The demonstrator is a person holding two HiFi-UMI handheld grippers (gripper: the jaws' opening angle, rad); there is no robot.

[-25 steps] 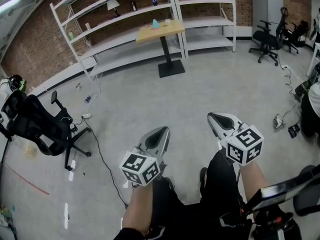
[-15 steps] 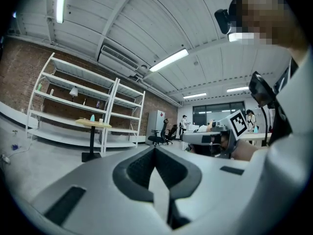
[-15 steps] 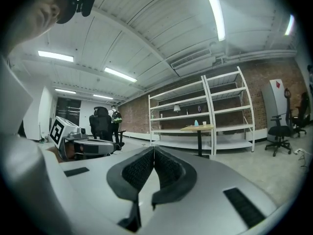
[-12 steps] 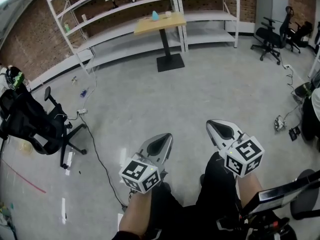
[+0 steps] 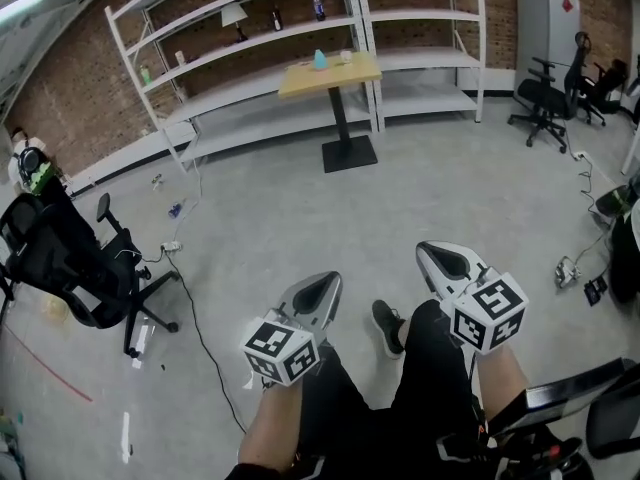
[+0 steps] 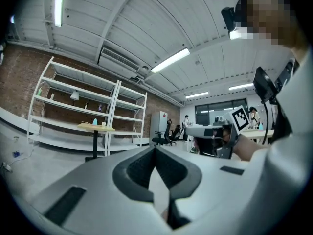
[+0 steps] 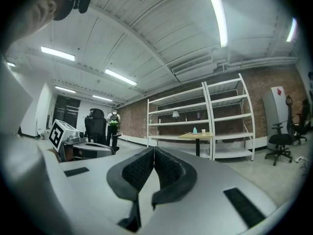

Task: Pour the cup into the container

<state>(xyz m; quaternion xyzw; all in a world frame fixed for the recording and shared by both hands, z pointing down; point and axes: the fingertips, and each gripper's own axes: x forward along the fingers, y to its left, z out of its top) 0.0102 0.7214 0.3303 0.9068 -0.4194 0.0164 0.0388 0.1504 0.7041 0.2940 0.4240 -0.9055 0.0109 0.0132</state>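
Walking on over the floor (image 5: 300, 218), wooden table (image 5: 330, 73) still well ahead, my left gripper (image 5: 322, 286) and right gripper (image 5: 438, 256) both closed tight on nothing, shoe (image 5: 387, 326) newly stepped out, so no pour yet: blue item (image 5: 320, 60) and white cup (image 5: 345, 56) sit on that table.
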